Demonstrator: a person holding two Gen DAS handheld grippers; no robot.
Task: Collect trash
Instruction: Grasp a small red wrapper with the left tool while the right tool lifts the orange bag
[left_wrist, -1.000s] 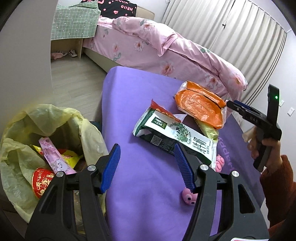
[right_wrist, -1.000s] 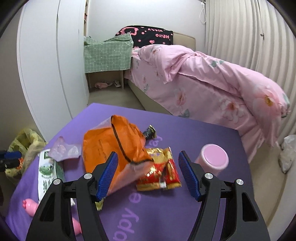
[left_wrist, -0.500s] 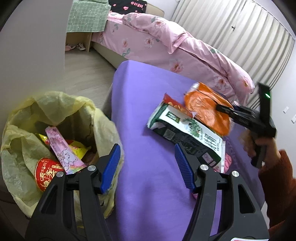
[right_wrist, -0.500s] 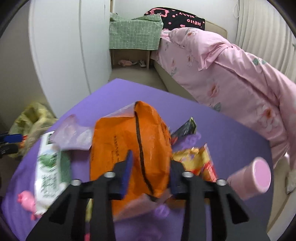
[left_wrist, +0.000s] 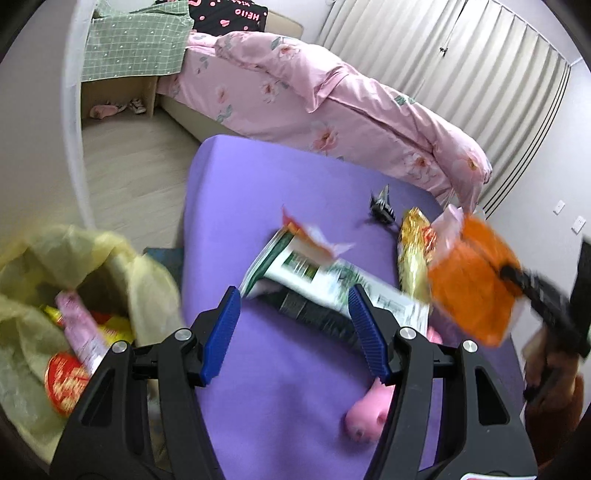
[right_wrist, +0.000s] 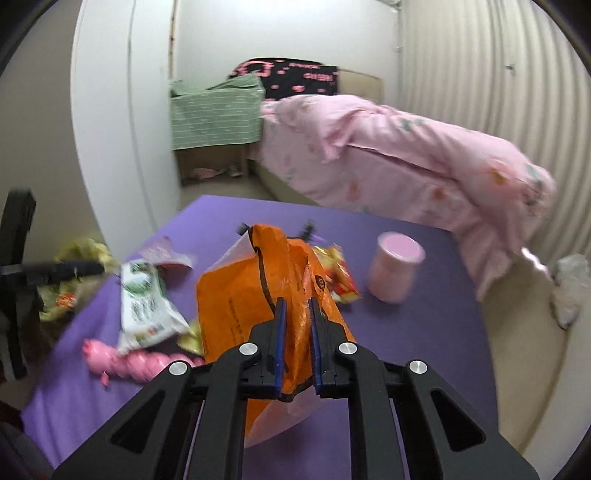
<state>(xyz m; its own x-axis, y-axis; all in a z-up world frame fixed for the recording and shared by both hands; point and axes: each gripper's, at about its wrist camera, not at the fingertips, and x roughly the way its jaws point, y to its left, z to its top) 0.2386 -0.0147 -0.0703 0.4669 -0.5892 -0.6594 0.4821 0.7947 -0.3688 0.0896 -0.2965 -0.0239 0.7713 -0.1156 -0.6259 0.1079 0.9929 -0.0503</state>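
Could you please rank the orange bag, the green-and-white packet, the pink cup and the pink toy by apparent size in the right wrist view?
1. orange bag, though nearest the camera
2. green-and-white packet
3. pink cup and pink toy, too alike to separate

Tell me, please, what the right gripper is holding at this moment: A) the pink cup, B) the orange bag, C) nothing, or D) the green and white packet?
B: in the right wrist view the right gripper has its blue fingers shut on the orange bag, which hangs above the purple table.
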